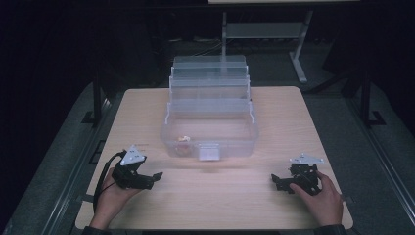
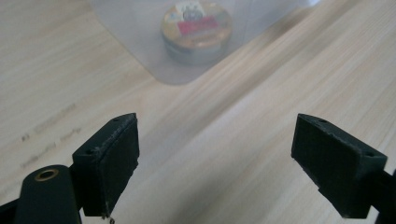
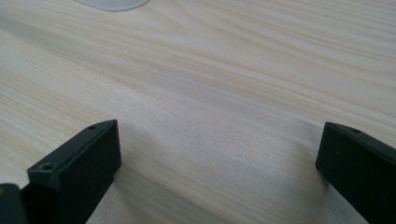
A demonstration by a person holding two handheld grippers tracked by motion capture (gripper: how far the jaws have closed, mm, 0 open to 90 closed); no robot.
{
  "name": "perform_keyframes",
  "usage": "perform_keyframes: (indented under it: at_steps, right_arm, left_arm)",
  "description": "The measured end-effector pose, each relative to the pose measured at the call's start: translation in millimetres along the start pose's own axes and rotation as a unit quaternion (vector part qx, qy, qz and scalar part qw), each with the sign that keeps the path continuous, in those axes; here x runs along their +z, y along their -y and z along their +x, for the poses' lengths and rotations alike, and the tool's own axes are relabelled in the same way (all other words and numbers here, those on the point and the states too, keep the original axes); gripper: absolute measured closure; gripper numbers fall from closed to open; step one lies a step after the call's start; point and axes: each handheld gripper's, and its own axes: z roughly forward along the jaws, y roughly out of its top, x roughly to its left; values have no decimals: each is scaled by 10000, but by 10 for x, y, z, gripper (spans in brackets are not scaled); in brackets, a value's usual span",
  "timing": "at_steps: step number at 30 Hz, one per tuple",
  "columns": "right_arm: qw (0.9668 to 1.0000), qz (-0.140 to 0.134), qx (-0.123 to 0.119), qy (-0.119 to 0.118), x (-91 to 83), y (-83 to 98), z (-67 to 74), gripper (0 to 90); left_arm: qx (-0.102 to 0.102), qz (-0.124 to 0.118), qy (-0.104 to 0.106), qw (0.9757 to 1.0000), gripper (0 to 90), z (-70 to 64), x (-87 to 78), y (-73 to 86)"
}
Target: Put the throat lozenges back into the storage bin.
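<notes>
Clear plastic organiser box [image 1: 210, 132] sits mid desk [image 1: 244, 196], lid tiers folded back and stepped up behind it, white latch [image 1: 209, 152] on the front wall. See-through walls, slightly frosted, rounded corners. Inside at its front left corner: a small round tin [image 2: 196, 30], flat, metal-grey side, lid printed red and yellow with a white patch on top; print too blurred to read.

Left gripper [image 1: 155, 175] rests on the desk in the person's left hand [image 1: 110, 200], fingers [image 2: 109, 163] spread wide, nothing between them, bare wood under the gap. In the left gripper view the tin lies straight ahead of the fingers, well beyond the tips, behind the box wall, closer to the left finger's line than the right's. Box corner curves just in front of the tin.

Right gripper [image 1: 275, 181] also low on the desk, held by the right hand [image 1: 323, 196], fingers [image 3: 79, 172] wide apart, empty. In the right gripper view a pale box edge [image 3: 112, 3] is far ahead, beyond the left finger; plain wood grain between the fingers.

Both grippers apart from the box, one at each side of its front.
</notes>
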Motion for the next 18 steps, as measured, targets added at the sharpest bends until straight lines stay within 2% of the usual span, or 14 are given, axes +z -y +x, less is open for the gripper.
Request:
perform_keyframes:
  at_steps: [8, 18]
  right_arm:
    - [10000, 1, 3, -1, 0, 0, 0, 0]
    - [10000, 2, 2, 1, 0, 0, 0, 0]
  left_arm:
    - [-105, 103, 16, 9999, 131, -19, 24, 223]
    - [-31, 316, 46, 9995, 118, -71, 56, 381]
